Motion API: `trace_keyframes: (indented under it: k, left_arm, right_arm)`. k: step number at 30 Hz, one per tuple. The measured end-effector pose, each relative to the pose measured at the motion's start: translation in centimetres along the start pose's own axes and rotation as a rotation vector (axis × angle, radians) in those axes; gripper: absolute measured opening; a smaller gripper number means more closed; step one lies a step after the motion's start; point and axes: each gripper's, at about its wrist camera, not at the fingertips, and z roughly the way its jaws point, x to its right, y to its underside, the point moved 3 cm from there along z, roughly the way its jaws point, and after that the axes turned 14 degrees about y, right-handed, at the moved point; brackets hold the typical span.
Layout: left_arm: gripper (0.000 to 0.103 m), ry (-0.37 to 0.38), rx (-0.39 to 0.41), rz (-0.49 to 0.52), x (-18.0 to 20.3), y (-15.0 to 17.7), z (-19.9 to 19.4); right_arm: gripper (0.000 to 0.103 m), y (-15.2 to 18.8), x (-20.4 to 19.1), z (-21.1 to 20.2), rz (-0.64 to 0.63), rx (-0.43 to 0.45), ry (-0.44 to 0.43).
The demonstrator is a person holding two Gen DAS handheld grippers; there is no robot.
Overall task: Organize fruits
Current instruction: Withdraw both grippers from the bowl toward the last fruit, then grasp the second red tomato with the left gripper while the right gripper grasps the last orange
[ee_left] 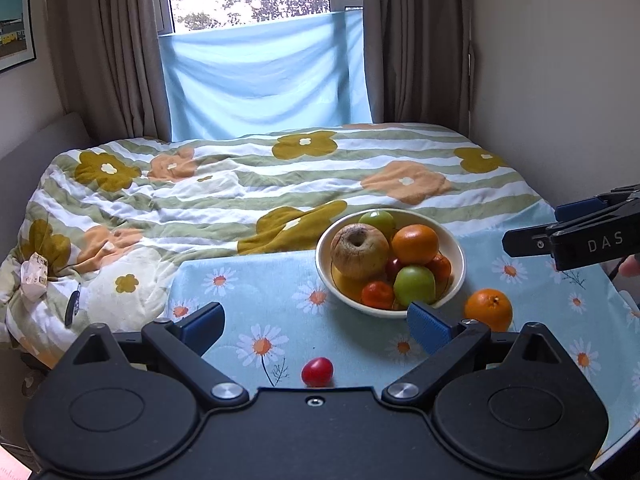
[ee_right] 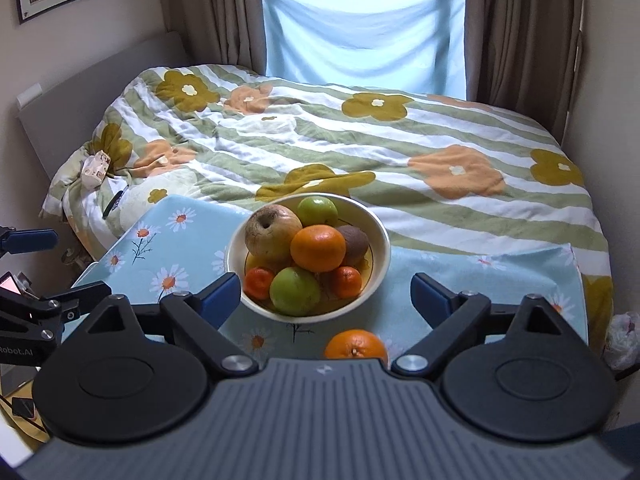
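Note:
A cream bowl (ee_left: 326,270) (ee_right: 382,248) holds a wrinkled apple (ee_left: 359,251), green apples, an orange and small tangerines. It stands on a table with a blue daisy cloth (ee_left: 256,292). A loose orange (ee_left: 488,309) (ee_right: 356,345) lies on the cloth right of the bowl. A small red tomato (ee_left: 317,372) lies near the front. My left gripper (ee_left: 316,324) is open and empty above the tomato. My right gripper (ee_right: 326,298) is open and empty, just behind the loose orange and facing the bowl; it also shows in the left wrist view (ee_left: 568,236).
A bed with a flowered striped quilt (ee_left: 248,184) lies just beyond the table. Curtains and a blue sheet over the window stand behind it. A wall is close on the right. A small patterned pouch (ee_left: 34,274) lies on the quilt's left side.

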Motion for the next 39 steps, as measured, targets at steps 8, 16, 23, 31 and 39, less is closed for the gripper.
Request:
trace_keyframes:
  k: [8,16,23,31,39]
  left_arm:
    - [0.100,0.059,-0.112,0.065,-1.8,3.6,2.4]
    - [0.096,0.132,-0.210,0.086,-3.8,5.3,7.1]
    - [0.081,0.179,-0.273,0.111,-4.5,5.7,10.5]
    - [0.058,0.211,-0.340,0.114,-4.8,6.1,13.3]
    - [0.033,0.243,-0.329,0.119,-4.7,5.9,13.5]
  right_arm:
    - [0.103,3.8,-0.5,1.3,0.070,-0.089,0.102]
    - [0.103,6.0,-0.9,4.3,0.148,-0.165,0.164]
    - [0.103,6.8,-1.3,6.7,0.181,-0.214,0.202]
    - [0.103,7.1,-1.3,8.8,0.215,-0.245,0.223]
    - [0.101,7.9,-1.4,10.0,0.214,-0.274,0.226]
